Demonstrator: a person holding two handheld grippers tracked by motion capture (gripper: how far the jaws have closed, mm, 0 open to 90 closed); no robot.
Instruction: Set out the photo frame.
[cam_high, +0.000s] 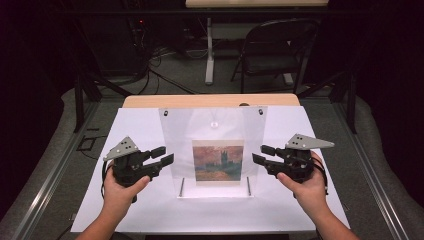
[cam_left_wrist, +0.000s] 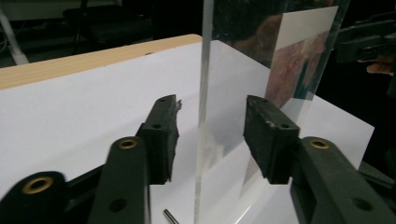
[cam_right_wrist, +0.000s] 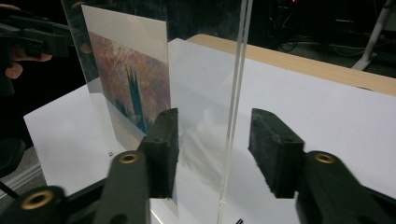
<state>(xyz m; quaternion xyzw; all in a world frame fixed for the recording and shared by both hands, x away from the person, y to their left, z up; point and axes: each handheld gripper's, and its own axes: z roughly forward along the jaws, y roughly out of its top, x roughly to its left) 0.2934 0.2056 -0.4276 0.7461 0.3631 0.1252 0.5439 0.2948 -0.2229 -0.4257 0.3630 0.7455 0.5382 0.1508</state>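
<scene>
A clear acrylic frame (cam_high: 214, 135) stands upright on a white sheet (cam_high: 135, 130), holding a painting print (cam_high: 218, 162) of a reddish sky and blue-green towers. My left gripper (cam_high: 166, 155) is open at the frame's left edge (cam_left_wrist: 201, 116), one jaw on each side of the panel without touching it. At the right edge (cam_right_wrist: 232, 112) my right gripper (cam_high: 261, 154) is open in the same way, straddling the panel. The print (cam_right_wrist: 133, 88) shows behind the plastic in the right gripper view, and the print (cam_left_wrist: 299, 60) in the left gripper view.
The white sheet covers a wooden table (cam_high: 210, 101). Two thin metal pins (cam_high: 181, 186) lie at the frame's base. A folding chair (cam_high: 275, 50) and a table leg (cam_high: 209, 50) stand on the floor beyond. Dark metal rails (cam_high: 55, 170) run along both sides.
</scene>
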